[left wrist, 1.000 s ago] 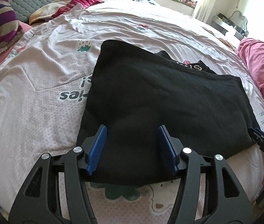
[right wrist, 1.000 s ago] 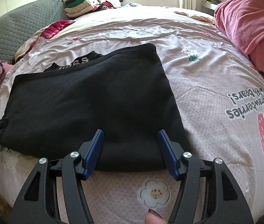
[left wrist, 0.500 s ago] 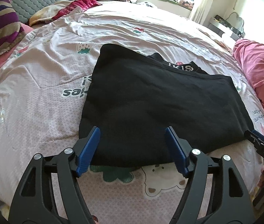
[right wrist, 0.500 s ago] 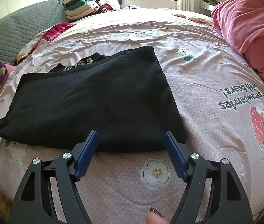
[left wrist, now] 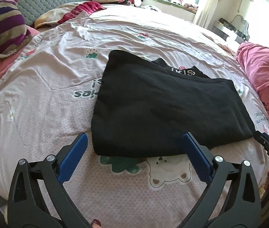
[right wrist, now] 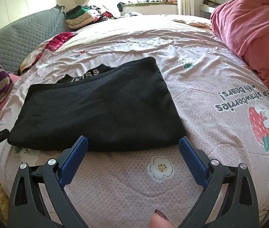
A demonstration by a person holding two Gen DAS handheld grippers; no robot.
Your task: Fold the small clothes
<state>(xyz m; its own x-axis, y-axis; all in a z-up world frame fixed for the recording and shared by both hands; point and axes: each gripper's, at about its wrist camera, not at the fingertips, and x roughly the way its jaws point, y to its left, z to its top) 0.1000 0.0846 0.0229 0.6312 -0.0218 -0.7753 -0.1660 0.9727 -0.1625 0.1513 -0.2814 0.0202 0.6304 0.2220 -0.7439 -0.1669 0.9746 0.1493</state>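
Black garment [left wrist: 164,110] lies folded flat on the bed [left wrist: 48,87] (one fold apparently done); left tongs [left wrist: 134,146] and right tongs [right wrist: 133,147], having just opened, stand apart, empty.

Printed bedspread [left wrist: 45,125], folded black garment [left wrist: 163,114], pink blanket [right wrist: 248,43]

Both wrist views look steeply down, close, sharing the folded black garment [left wrist: 164,110].

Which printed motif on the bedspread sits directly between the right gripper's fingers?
The white flower, yellow-centred; the strawberry is off to the right.
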